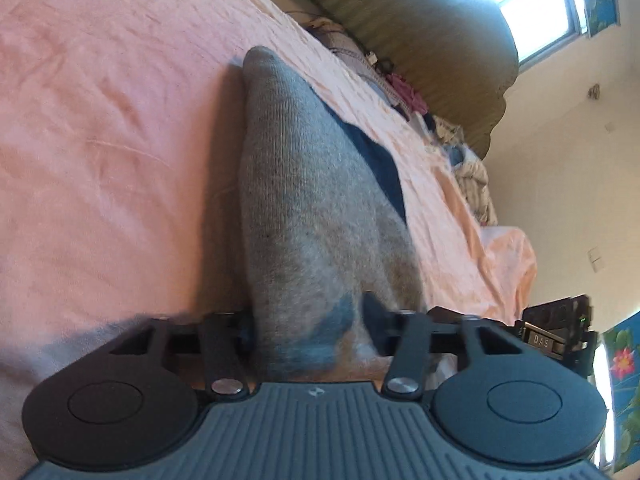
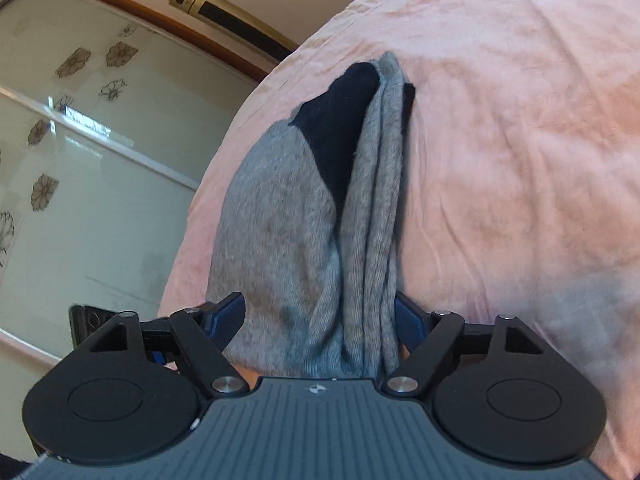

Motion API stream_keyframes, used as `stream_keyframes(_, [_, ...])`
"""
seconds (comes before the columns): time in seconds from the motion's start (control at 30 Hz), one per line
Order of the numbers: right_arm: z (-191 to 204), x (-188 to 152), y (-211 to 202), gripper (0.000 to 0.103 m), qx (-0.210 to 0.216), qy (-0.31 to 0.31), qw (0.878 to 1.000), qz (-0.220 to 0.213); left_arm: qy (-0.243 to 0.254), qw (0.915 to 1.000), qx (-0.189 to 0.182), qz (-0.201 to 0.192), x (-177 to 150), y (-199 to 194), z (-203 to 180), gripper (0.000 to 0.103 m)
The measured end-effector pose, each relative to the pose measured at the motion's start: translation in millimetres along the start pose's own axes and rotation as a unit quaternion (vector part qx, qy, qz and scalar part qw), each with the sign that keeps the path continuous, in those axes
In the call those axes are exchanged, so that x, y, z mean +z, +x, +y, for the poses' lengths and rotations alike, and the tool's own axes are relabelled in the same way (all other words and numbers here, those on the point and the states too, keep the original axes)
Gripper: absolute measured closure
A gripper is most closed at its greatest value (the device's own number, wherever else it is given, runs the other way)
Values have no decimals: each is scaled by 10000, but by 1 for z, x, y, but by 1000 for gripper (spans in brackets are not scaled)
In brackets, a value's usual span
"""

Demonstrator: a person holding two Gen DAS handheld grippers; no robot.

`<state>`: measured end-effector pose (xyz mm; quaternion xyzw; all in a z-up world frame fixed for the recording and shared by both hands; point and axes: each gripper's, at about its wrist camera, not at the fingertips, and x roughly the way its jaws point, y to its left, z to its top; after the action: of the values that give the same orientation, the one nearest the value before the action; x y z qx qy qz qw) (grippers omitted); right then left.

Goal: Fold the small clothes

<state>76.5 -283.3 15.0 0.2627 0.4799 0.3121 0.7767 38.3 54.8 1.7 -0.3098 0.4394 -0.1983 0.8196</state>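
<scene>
Left claw [image 1: 308, 332] is pinched narrow on one end of the grey sock [image 1: 304, 200]; right claw [image 2: 320, 320] grips its bunched far end [image 2: 304, 240] over the pink bed sheet [image 2: 500, 140]. Uneven pulling could slip the thick folds free

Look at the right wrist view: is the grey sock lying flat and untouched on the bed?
No: the grey sock is bunched between the right tool.

Grey sock [image 1: 304, 208] w/ navy heel, pink sheet [image 1: 100, 128], olive ribbed cushion [image 1: 432, 40]
</scene>
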Motion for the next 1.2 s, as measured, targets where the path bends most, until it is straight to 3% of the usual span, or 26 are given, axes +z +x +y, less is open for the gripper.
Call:
stream_keyframes(0.03, [6,-3,5,80,-151,-143,9995,218,21,9999,118,92,1,2,-1,87])
stream_keyframes(0.2, [14,-20,-8,83,-533,-602,9965,245,743,9961,472,14,1,-19,-11,87])
stream_keyframes(0.27, [9,-26,-11,84,-421,-559,9975,42,1101,9911,743,-112,-7,-20,-11,84])
stream_keyframes(0.37, [11,-15,-16,59,-303,-283,9990,153,1747,9765,1161,-484,-23,-43,-31,76])
stream_keyframes(0.4, [15,-9,-21,42,-322,-218,9992,67,2054,9684,1243,-681,-29,-49,-42,72])
stream_keyframes(0.43, [22,0,-28,35,-339,-277,9988,-201,2417,9577,1259,-921,-36,-57,-53,68])
stream_keyframes(0.47, [27,9,-33,34,-275,-345,9980,-447,2785,9448,1273,-1167,-44,-60,-65,49])
stream_keyframes(0.5, [30,20,-35,34,-166,-309,9973,-642,2999,9360,1277,-1326,-49,-60,-71,20])
stream_keyframes(0.53, [31,32,-33,33,-73,-195,9969,-758,3169,9286,1262,-1459,-54,-57,-75,11])
stream_keyframes(0.6, [32,55,-20,34,17,-56,9969,-788,3353,9205,1303,-1522,-59,-42,-79,11])
stream_keyframes(0.73, [22,86,38,35,-739,115,9971,-161,3437,9177,1516,-1289,-68,-8,-70,11])
stream_keyframes(0.8, [19,85,50,44,-850,1,9963,-134,3368,9223,1575,-1055,-66,-2,-66,11])
stream_keyframes(0.87, [22,84,46,80,-864,-196,9960,-98,3182,9301,1496,-1065,-61,-4,-61,11])
stream_keyframes(0.9, [21,84,41,89,-770,-251,9967,-104,3082,9347,1467,-989,-58,-3,-59,10])
stream_keyframes(1.0, [3,81,34,94,-1171,-276,9925,-198,2825,9454,1357,-897,-52,-1,-52,10])
stream_keyframes(1.07, [-5,74,28,94,-895,-31,9955,-306,2775,9475,1310,-902,-51,-3,-49,10])
stream_keyframes(1.1, [-2,71,25,90,-851,-44,9957,-358,2763,9475,1312,-935,-52,-6,-49,10])
stream_keyframes(1.2, [14,61,7,63,-851,22,9949,-544,2677,9478,1283,-1166,-54,-24,-52,10])
